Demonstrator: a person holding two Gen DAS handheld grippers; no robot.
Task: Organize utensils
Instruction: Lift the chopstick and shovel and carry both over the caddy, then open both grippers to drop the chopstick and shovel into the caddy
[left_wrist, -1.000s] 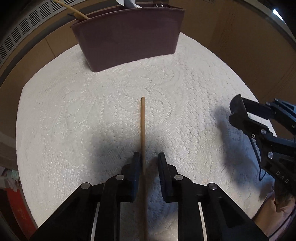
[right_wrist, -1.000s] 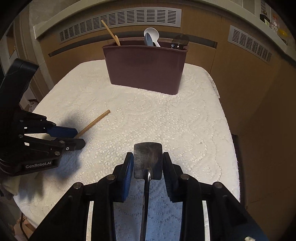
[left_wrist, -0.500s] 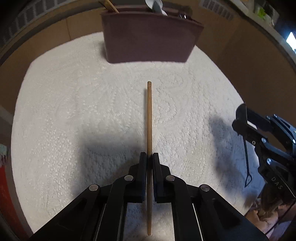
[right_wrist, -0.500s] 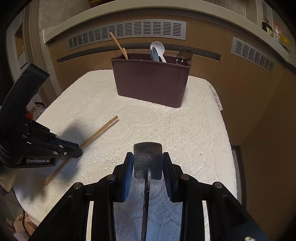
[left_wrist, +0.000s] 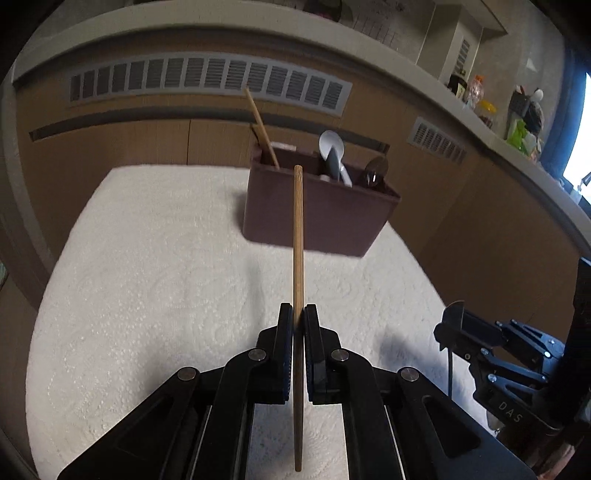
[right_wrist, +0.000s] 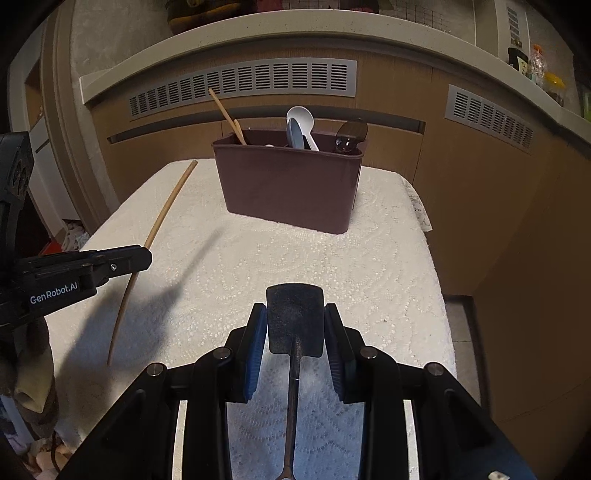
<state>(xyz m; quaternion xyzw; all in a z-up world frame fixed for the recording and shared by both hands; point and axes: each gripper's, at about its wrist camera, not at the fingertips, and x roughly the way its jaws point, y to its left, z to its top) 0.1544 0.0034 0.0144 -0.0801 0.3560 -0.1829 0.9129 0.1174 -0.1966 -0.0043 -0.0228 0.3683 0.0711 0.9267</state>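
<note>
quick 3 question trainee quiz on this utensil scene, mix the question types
1. True or false: the left tool is shut on the wooden chopstick.
2. What does the right tool hold? A) white spoon B) dark flat spatula C) nothing
3. Fill in: the white spoon stands in the ____ of the brown caddy.

Key
1. True; the chopstick is lifted clear of the white cloth.
2. B, the dark flat spatula.
3. Middle; another chopstick leans at its left end.
</note>
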